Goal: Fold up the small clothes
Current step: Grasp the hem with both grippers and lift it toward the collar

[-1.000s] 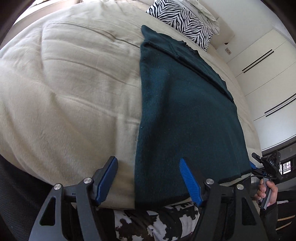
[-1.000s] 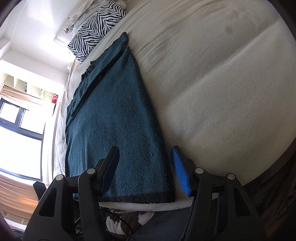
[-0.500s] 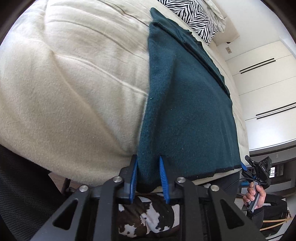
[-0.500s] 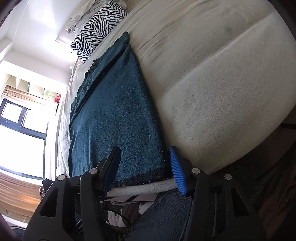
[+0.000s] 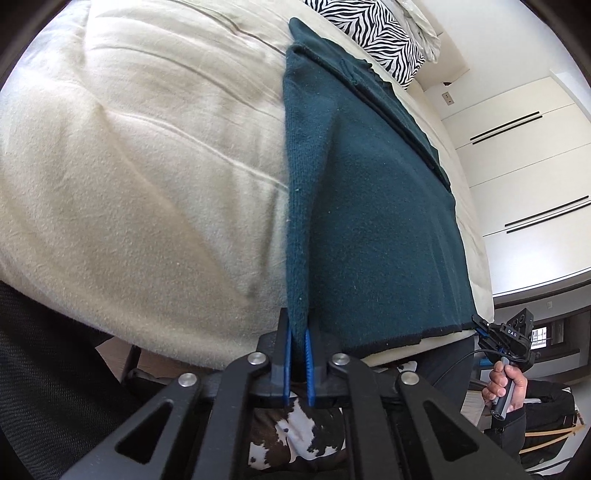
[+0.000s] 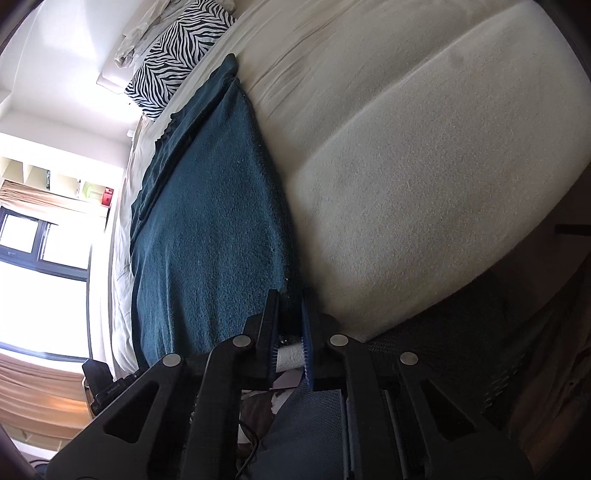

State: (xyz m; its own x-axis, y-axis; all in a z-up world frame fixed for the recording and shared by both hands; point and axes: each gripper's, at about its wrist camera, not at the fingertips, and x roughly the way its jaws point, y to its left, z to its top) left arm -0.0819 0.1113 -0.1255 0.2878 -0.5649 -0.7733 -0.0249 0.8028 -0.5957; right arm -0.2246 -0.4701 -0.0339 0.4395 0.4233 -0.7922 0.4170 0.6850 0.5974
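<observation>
Both grippers' jaws have just closed: left gripper [image 5: 296, 338] and right gripper [image 6: 290, 314] each pinch one near corner of the sweater [image 5: 369, 221], which lies flat on the bed [image 5: 129, 166]. Sleeves appear tucked; the lengthwise fold remains, I judge. Count: one bed, one sweater, one striped pillow [image 5: 373, 33].

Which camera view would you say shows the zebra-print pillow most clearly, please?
The right wrist view: the zebra-print pillow lies whole beyond the dark teal garment, its stripes sharp. In the left wrist view the pillow is cut off by the top edge, so only its lower part shows.
</observation>
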